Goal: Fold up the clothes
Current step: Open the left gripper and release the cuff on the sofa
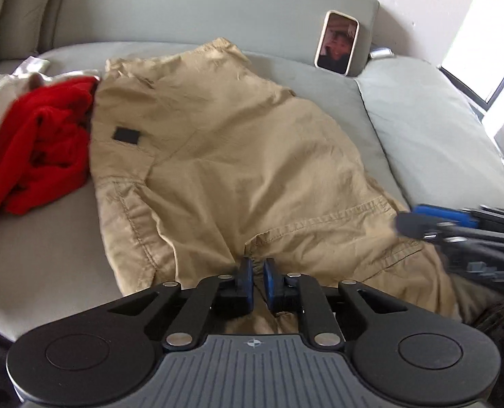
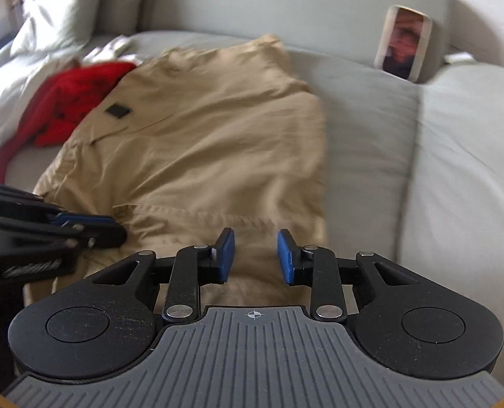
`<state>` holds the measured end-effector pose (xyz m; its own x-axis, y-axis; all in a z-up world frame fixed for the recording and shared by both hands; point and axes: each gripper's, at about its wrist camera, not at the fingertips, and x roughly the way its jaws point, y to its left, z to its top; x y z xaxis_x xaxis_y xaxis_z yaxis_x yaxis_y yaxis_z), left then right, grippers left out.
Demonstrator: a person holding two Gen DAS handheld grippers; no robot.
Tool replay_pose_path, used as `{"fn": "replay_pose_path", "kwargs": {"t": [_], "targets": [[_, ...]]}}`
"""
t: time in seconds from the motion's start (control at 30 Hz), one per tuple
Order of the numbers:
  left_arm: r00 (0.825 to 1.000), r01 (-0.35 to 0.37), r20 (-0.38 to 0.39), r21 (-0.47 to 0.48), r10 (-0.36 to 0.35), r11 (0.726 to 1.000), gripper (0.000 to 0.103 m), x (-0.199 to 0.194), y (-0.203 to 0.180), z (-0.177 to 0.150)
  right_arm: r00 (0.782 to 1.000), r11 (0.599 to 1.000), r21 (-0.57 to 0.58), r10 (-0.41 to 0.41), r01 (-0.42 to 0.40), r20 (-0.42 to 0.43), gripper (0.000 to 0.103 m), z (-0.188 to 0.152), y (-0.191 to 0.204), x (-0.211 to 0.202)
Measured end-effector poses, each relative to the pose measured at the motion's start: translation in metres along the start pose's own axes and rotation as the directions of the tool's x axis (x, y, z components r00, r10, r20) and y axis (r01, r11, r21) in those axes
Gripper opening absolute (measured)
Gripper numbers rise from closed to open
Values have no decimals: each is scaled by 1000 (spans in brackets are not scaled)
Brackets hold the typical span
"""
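Khaki trousers [image 1: 238,156] lie spread on a grey sofa [image 1: 421,129]; the left claw [image 1: 258,280] pinches their near fabric, the right claw [image 2: 256,255] hovers released, seemingly ready to grip for a fold.

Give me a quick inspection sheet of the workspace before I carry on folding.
Surface: grey sofa seat cushion, soft and uneven.
Job's things: khaki cargo shorts spread across the seat, wrinkled, not yet folded; crumpled red garment at their left edge; pale cloth behind it.
Clutter: phone propped against the backrest, screen lit; small silver object beside it, unidentifiable.
Grippers: left gripper, fingers nearly closed over a fold of the shorts' near edge; right gripper open above the shorts, holding nothing.
Cables: nothing seen.
Surroundings: pale pillow at back left; bright window at right.
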<state>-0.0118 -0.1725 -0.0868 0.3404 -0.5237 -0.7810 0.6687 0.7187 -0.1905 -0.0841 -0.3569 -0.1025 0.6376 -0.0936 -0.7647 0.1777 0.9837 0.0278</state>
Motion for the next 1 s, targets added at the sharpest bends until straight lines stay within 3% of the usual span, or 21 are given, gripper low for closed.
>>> {"fn": "replay_pose_path", "kwargs": {"t": [0.07,0.2,0.33,0.4,0.5,0.57,0.63,0.77,0.87,1.0], "targets": [[999,13,45,-3,-13,1000,13,-18,-2,-2,998,997,68,15,-19,65,32,-4,-7,-27],[994,55,88,22,-57,998,13,-41,-14,-16,994,989,135,51,-64,98,33,-21,-9,-64],[999,41,18,85,-43,996,14,-19,-27,-31,993,986,125,101,-109,64,33,-36,3,-61],[999,21,-32,109,-18,994,16,0,-29,-36,996,989,118,90,-88,-10,33,-43,10,-45],[999,16,-39,126,-12,992,16,-3,-31,-31,995,988,126,90,-85,-38,31,-45,10,-42],[998,44,-43,92,-40,995,16,-13,-23,-26,995,987,134,95,-89,-36,33,-45,8,-46],[999,50,4,59,-50,997,17,-34,-10,-26,994,985,143,100,-94,-35,33,-44,7,-49],[994,71,83,-21,-69,997,42,-69,15,-29,987,956,246,158,-163,40,47,-51,-19,-77],[992,114,64,-151,-106,982,58,-70,31,-42,980,927,318,189,-199,63,48,-58,-42,-88],[990,138,-3,-279,-144,950,63,-45,32,-53,971,876,427,237,-225,25,54,-63,-67,-75]]}}
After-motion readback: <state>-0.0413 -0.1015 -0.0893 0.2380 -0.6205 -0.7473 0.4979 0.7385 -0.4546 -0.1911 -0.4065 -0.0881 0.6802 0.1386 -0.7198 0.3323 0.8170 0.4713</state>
